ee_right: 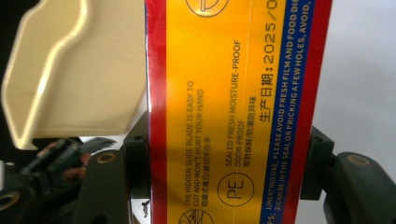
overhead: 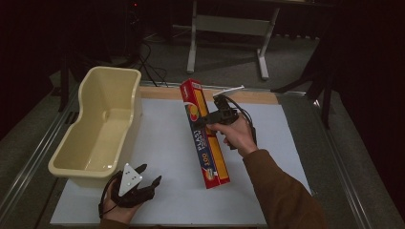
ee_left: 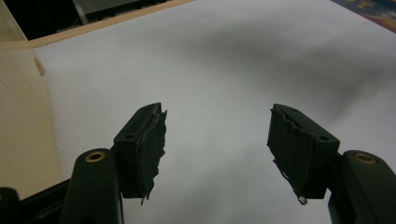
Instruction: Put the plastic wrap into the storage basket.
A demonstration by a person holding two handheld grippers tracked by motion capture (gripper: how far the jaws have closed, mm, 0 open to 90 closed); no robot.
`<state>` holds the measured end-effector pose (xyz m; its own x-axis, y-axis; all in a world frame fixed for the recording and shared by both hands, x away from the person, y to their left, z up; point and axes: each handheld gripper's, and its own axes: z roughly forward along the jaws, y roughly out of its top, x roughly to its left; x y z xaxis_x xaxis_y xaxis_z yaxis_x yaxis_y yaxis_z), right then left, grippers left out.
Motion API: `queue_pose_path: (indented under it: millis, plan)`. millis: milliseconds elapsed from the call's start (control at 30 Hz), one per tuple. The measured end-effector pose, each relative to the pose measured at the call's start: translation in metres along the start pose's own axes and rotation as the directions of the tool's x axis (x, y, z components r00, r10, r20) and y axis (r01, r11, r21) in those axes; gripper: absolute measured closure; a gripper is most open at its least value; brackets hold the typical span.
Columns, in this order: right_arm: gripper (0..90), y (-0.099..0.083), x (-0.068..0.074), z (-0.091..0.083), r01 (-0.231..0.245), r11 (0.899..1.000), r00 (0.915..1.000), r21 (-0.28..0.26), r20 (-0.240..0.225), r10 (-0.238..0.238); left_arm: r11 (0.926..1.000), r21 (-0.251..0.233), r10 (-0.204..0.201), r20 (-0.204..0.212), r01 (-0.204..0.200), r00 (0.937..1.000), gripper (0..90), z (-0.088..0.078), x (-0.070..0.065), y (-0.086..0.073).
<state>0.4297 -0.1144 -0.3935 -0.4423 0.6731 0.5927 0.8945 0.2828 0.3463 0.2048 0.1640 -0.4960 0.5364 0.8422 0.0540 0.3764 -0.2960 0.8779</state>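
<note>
Gripping a long red and yellow box (overhead: pixel 206 138), the right gripper (overhead: pixel 210 120) has its jaws clamped on the box's two long sides; in the right gripper view the box (ee_right: pixel 233 112) runs up between the black jaws, a pad pressed flat to each edge, its yellow face printed with small text and a blue strip along one side. From the high view the box slants over the white mat (overhead: pixel 162 143), its far end raised near the mat's back edge and its near end low toward the person, close over the mat; whether that near end touches the mat I cannot tell. The right hand (overhead: pixel 236 135) wraps the gripper's body just right of the box, a brown sleeve (overhead: pixel 282 191) trailing to the bottom edge.

The left gripper (overhead: pixel 148 175) sits low at the mat's near left corner, jaws wide apart and holding nothing; the left gripper view shows bare mat between its two pads (ee_left: pixel 144 144). A cream tub (overhead: pixel 98 131) stands on the left of the mat, just beyond the left gripper and well apart from the box; its wall (ee_right: pixel 79 74) appears behind the box in the right gripper view.
</note>
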Motion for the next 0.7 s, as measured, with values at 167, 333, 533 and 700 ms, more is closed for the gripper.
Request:
queue_pose_path:
  millis: [167, 333, 533, 700]
  plan:
    - [39.1, 0.002, 0.007, 0.000, -0.009, 1.000, 0.9994, -0.010, -0.035, 0.008, 1.0000, -0.001, -0.001, -0.002, 0.001, 1.0000, 36.3, 0.000, 0.000, 0.000]
    - [39.1, 0.008, 0.018, -0.001, -0.011, 1.000, 0.9983, -0.016, -0.058, 0.010, 1.0000, 0.000, 0.000, -0.004, 0.000, 1.0000, 36.3, 0.000, 0.000, 0.000]
    - [39.1, 0.012, 0.031, -0.002, -0.003, 0.999, 0.9949, -0.032, -0.100, 0.000, 1.0000, -0.003, 0.001, -0.006, -0.001, 1.0000, 36.3, -0.001, 0.000, 0.000]
    - [39.1, 0.014, 0.039, 0.001, -0.019, 0.999, 0.9893, -0.041, -0.145, 0.013, 1.0000, -0.008, -0.001, -0.009, 0.001, 1.0000, 36.3, -0.001, 0.000, 0.000]
